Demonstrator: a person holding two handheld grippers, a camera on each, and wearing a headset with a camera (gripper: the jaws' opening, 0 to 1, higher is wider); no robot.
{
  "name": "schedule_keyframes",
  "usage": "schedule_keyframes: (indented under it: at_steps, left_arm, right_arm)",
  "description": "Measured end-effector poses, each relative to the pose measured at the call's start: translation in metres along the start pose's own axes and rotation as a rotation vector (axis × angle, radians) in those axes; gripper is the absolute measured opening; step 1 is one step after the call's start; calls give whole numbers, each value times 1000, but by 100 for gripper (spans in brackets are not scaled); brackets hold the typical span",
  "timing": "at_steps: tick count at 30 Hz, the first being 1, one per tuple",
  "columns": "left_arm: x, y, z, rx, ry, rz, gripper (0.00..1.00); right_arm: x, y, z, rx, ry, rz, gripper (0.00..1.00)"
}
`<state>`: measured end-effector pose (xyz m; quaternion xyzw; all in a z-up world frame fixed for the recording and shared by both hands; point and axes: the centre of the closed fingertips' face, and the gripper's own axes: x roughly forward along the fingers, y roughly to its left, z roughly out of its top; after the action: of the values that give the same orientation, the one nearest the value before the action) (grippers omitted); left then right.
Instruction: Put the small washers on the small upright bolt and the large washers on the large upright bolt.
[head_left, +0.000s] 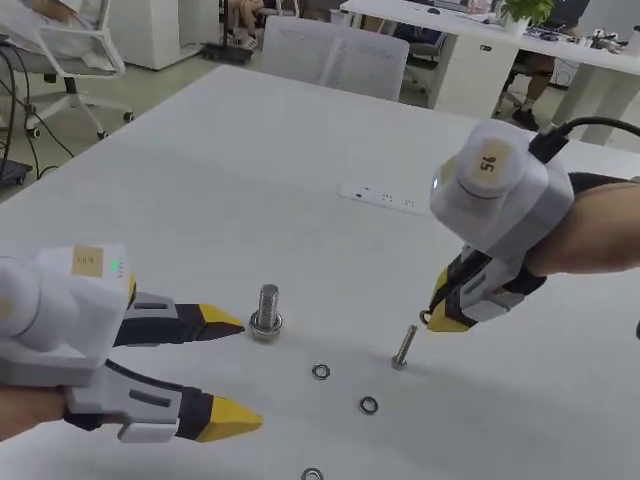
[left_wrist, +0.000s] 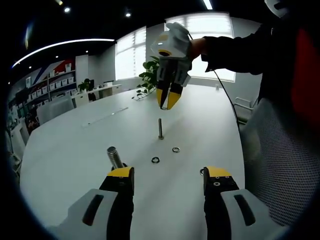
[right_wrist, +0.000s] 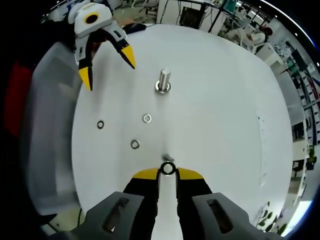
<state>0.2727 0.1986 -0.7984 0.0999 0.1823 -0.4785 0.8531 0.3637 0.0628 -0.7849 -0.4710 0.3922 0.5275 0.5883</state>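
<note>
White table, matte, smooth, wide.

Left gripper at near left: jaws spread, nothing between the yellow tips. It sits low, just left of the large bolt.

Right gripper on the right, tilted down, jaws pinched on a small ring washer.

Large bolt: upright, threaded steel, bright, with a wider foot on the table. Whether washers already sit there, cannot tell.

Small bolt: thin threaded shank, upright with a slight lean, well right of the large bolt.

Key relation: the held ring hangs close above the small bolt's top, and the bolt's long axis runs roughly up toward the jaws. Judged, the next move is a straight drop, hole centred on the shank. The right gripper is much nearer.

Three loose washers lie flat, thin and shiny, on the near side between the bolts.
</note>
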Motion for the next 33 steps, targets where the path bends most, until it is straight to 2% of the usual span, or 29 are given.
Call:
schedule_keyframes:
  at_steps: [14, 23, 33]
  left_arm:
    - [9, -5, -2, -13, 0, -26, 60]
    - [12, -6, -3, -32, -3, -33, 67]
    - [15, -4, -3, -46, -8, -34, 68]
  right_arm:
    - [10, -6, -4, -4, 11, 10, 13]
    - [19, -8, -2, -15, 26, 22, 13]
    - [26, -10, -3, -20, 38, 39, 13]
